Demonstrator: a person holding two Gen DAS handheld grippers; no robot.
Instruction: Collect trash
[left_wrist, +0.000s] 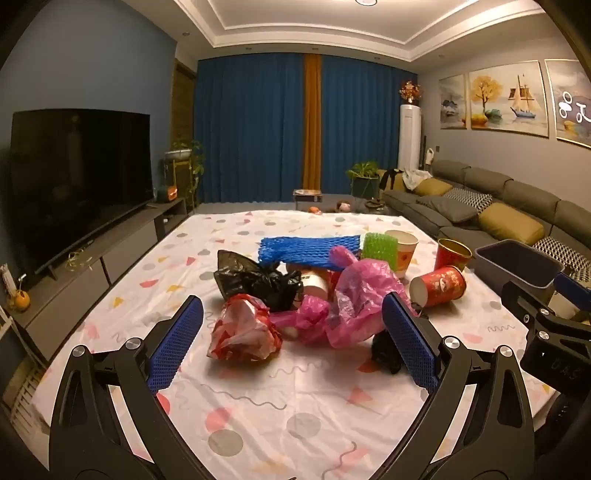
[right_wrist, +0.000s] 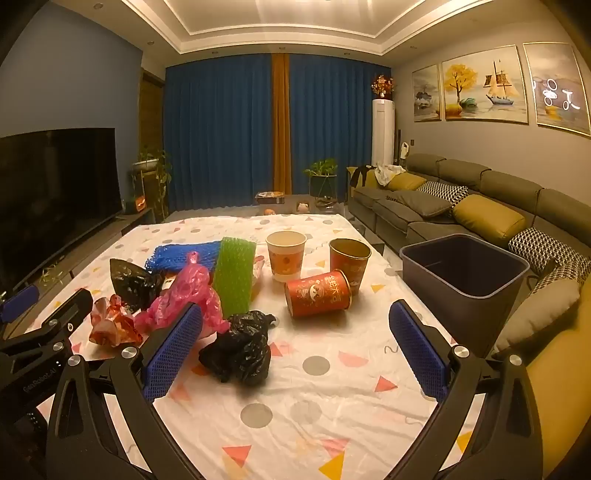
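L gripper (left_wrist: 293, 341) spread wide, holding nothing; red-white bag (left_wrist: 242, 332) & pink bag (left_wrist: 354, 299) lie btwn its fingers. R gripper (right_wrist: 295, 350) also spread wide, empty; black bag (right_wrist: 240, 347) btwn its fingers, tipped red cup (right_wrist: 319, 293) just beyond. Bin (right_wrist: 465, 273) off right finger's outer side.

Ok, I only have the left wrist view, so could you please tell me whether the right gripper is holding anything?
Observer: No, the right gripper is empty, its jaws wide open.
Operator: Thanks; is anything in the grey plastic bin?
Observer: The grey plastic bin looks empty as far as its inside shows.
Operator: And the black lump behind my right finger?
Observer: A crumpled black plastic bag, lying loose on the patterned tablecloth, apart from the tipped red paper cup.
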